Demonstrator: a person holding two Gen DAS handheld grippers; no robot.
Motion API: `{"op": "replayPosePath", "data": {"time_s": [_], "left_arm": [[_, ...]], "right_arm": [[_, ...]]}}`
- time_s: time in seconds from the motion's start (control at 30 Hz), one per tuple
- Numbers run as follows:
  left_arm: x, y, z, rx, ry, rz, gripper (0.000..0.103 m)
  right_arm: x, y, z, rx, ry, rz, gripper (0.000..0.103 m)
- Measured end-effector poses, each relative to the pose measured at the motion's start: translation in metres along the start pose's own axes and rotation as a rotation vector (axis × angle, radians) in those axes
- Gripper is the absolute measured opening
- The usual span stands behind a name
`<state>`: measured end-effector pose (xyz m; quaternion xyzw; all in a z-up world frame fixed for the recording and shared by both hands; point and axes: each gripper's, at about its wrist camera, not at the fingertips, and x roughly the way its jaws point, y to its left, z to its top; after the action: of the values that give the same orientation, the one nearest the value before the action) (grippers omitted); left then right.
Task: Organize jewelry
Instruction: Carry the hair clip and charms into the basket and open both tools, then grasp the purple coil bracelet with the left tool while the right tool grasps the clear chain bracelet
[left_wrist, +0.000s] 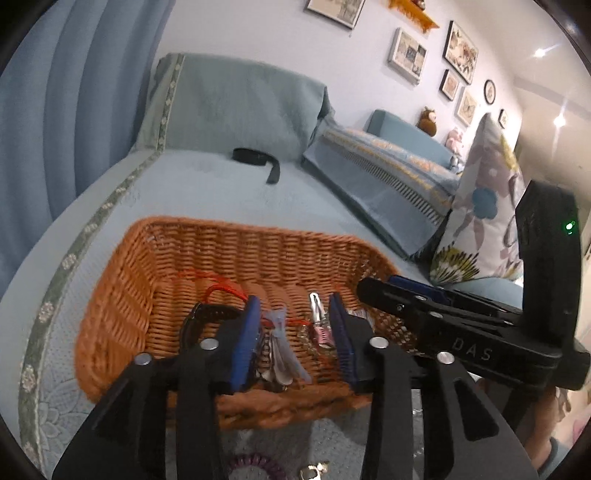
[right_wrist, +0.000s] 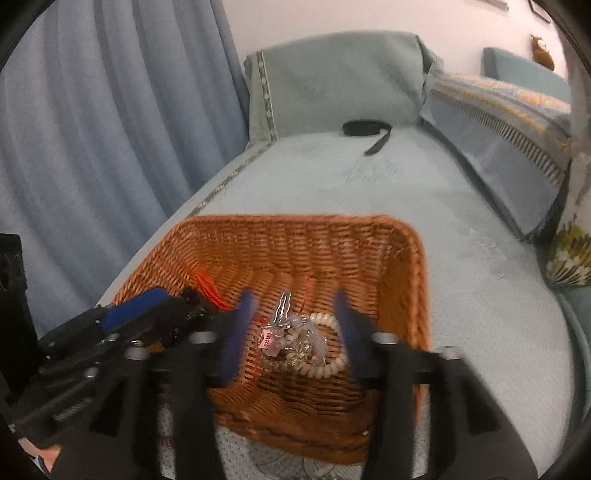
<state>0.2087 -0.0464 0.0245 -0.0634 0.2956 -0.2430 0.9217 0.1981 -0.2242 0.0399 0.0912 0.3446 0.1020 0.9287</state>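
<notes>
A basket (right_wrist: 413, 266) holding jewelry (right_wrist: 299, 343) sits on the sofa seat (right_wrist: 369, 184), a strap (right_wrist: 364, 129) behind it.

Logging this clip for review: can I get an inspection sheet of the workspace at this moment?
Surface: light blue textured sofa cover, green patterned trim at its edge.
Job's things: wicker basket holding a cream spiral hair tie, silver hair clip, red cord, small tangled pieces.
Clutter: black strap near the backrest; purple spiral tie in front of the basket.
Grippers: left gripper open over the basket; right gripper open over the basket; neither holds anything.
Cables: nothing seen.
Surroundings: blue curtain, floral pillow, framed pictures on the wall.
</notes>
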Motion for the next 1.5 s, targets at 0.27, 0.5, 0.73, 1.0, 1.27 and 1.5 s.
{"op": "replayPosePath", "data": {"time_s": [0.27, 0.5, 0.73, 1.0, 1.27, 1.5], "left_arm": [[-0.08, -0.005, -0.005, 0.013, -0.1, -0.008, 0.043], [-0.131, -0.006, -0.023, -0.006, -0.126, 0.006, 0.043], [-0.137, 0.001, -0.061, -0.063, -0.064, 0.012, 0.043], [-0.095, 0.02, -0.094, -0.124, 0.031, 0.004, 0.043], [-0.059, 0.045, -0.097, -0.216, 0.143, 0.034, 0.043], [-0.038, 0.043, -0.097, -0.191, 0.219, 0.088, 0.042]], "right_arm": [[-0.063, 0.008, -0.004, -0.025, -0.076, 0.063, 0.049], [-0.119, 0.02, -0.031, -0.089, -0.106, 0.078, 0.049], [-0.126, 0.024, -0.079, -0.115, -0.053, 0.041, 0.049], [-0.099, -0.001, -0.117, -0.07, -0.031, -0.087, 0.049], [-0.068, -0.032, -0.12, 0.055, 0.105, -0.08, 0.048], [-0.051, -0.027, -0.118, 0.041, 0.173, -0.129, 0.04]]}}
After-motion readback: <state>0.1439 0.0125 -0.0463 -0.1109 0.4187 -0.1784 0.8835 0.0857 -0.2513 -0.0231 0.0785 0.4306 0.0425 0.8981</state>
